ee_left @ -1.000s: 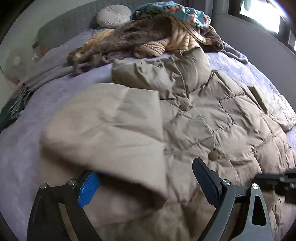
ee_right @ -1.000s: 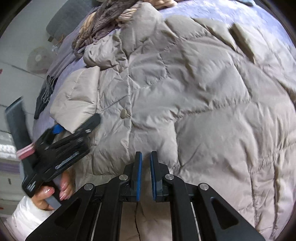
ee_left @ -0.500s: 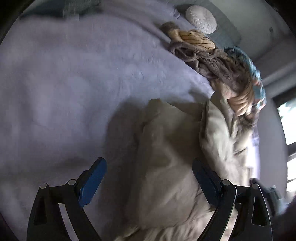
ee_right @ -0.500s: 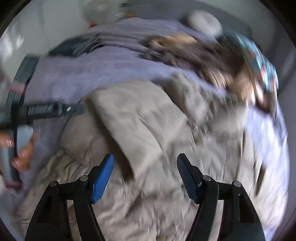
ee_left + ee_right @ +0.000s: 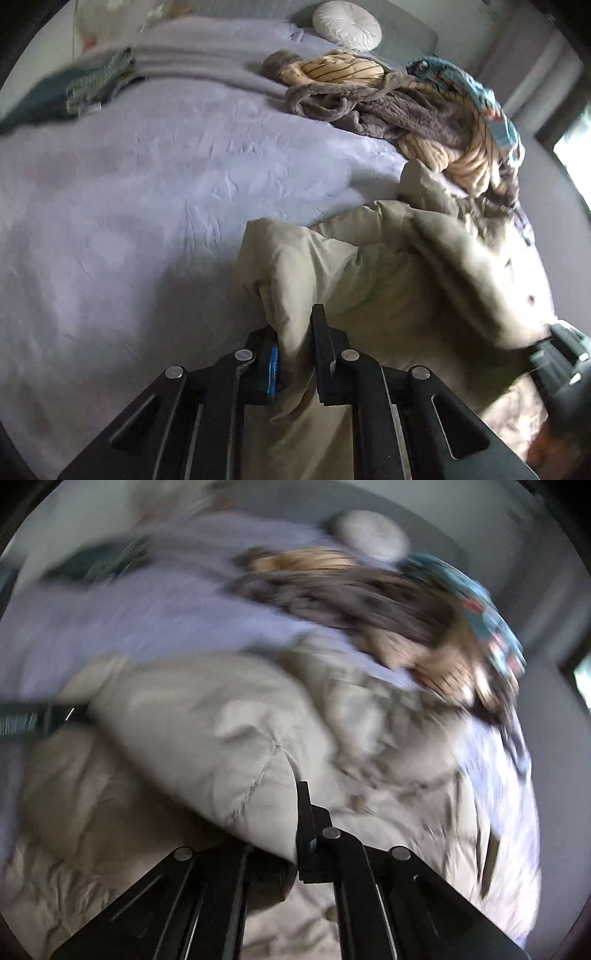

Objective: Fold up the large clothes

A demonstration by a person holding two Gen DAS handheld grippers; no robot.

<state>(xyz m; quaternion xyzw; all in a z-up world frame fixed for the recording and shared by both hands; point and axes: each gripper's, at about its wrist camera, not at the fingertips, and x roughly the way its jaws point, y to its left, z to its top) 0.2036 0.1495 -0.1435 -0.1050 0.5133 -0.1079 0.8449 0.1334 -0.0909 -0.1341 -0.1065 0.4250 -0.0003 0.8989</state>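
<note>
Both my grippers, spread a moment ago, now pinch the puffy beige quilted jacket (image 5: 388, 280) on the lilac bed (image 5: 147, 192): left gripper (image 5: 295, 350) and right gripper (image 5: 291, 834) clamp folded padding, so the fold can begin.

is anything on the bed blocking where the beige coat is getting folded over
Nothing visible does. Both tongs, left and right, are shut on the beige coat. The heap of clothes lies past its collar, and the purple bedspread beside it is bare.
</note>
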